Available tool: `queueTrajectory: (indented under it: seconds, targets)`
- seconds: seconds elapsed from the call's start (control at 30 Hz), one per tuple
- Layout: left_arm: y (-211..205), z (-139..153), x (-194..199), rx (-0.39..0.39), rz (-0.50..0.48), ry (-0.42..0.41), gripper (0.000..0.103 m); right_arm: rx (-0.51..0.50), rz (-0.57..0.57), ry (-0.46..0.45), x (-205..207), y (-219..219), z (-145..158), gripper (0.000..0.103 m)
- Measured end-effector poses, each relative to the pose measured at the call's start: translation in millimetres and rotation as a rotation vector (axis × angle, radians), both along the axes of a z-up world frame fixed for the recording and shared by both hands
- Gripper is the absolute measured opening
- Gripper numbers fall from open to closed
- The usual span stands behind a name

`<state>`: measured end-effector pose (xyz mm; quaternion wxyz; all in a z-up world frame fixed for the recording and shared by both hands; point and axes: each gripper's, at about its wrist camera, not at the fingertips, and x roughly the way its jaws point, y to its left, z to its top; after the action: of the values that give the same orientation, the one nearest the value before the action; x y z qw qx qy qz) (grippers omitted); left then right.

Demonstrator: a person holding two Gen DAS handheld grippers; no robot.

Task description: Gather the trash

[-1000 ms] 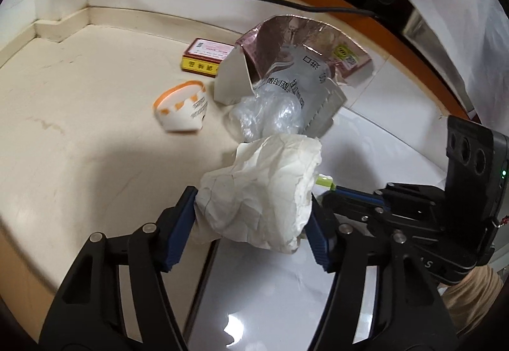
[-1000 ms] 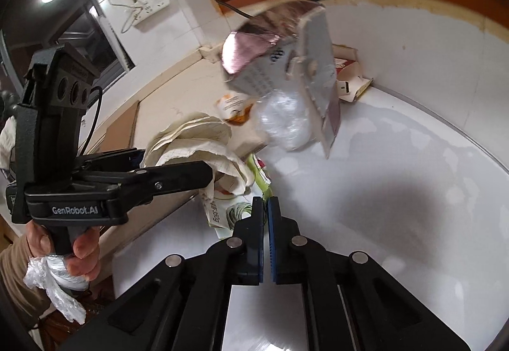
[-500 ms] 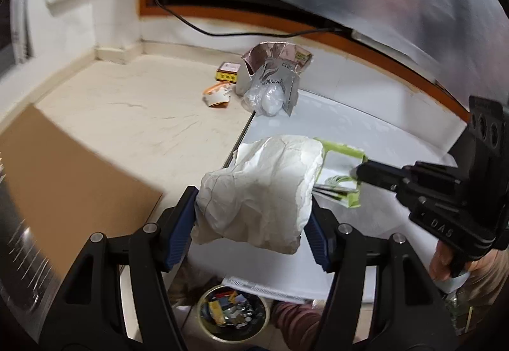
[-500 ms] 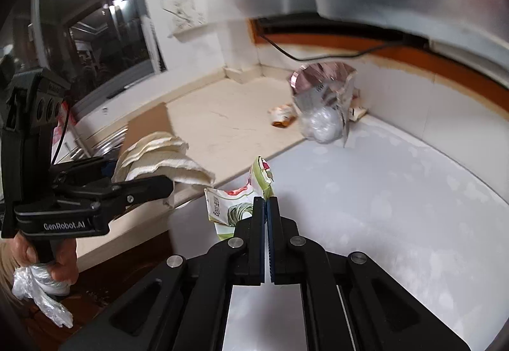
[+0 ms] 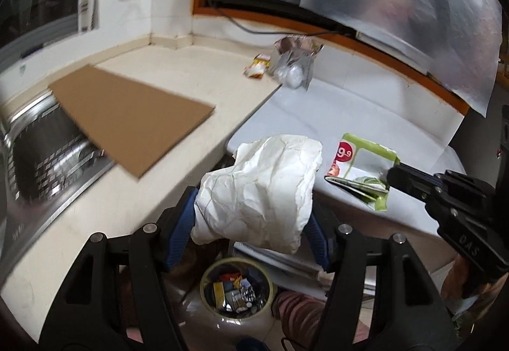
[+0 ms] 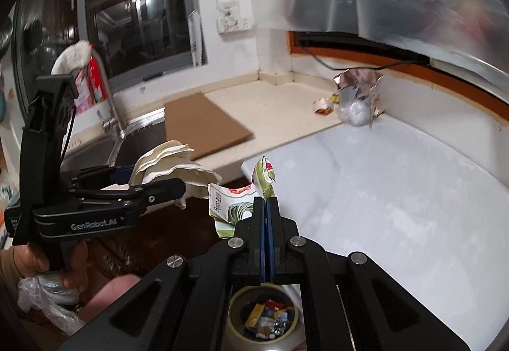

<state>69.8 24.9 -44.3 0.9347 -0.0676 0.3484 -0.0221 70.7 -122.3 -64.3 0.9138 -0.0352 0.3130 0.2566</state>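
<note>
I had both loads carried off the worktop point(image 5: 222, 77). My left hand-held gripper point(image 5: 254, 217) was clamped on the crumpled white paper point(image 5: 261, 189), and my right hand-held gripper point(image 6: 264, 208) was pinched together on the green snack wrapper point(image 6: 235, 204). The trash bin point(image 5: 237, 287) sat straight below both, nearer the left, so I judged the drop was simply downward.
</note>
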Motion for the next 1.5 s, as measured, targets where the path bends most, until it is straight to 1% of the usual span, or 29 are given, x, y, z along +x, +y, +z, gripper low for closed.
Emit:
queueTrajectory:
  seconds: [0.1,0.2,0.47,0.77,0.83,1.03,1.27,1.5]
  targets:
    - [4,-20,-6,-0.004,0.016,0.037,0.06,-0.051,0.009,-0.013,-21,11,-11,0.001]
    - [5,-38,-11,0.016,0.029,0.07,0.06,-0.091,0.012,-0.002,-31,21,-28,0.001]
    - [-2,-95,-9,0.032,0.012,0.146,0.06,-0.22,0.015,0.065,-39,42,-95,0.001]
    - [-9,-163,11,0.035,-0.015,0.254,0.06,-0.286,-0.008,0.18,-21,45,-164,0.001]
    - [-9,-177,13,0.034,-0.02,0.265,0.06,-0.295,-0.014,0.201,-18,45,-179,0.001]
    - [-10,-215,27,0.031,-0.031,0.319,0.061,-0.314,-0.035,0.254,-2,42,-214,0.001]
    - [-10,-251,41,0.03,-0.04,0.372,0.061,-0.337,-0.044,0.317,21,42,-253,0.001]
    - [-8,-275,58,0.009,-0.046,0.399,0.062,-0.364,-0.033,0.366,37,48,-286,0.001]
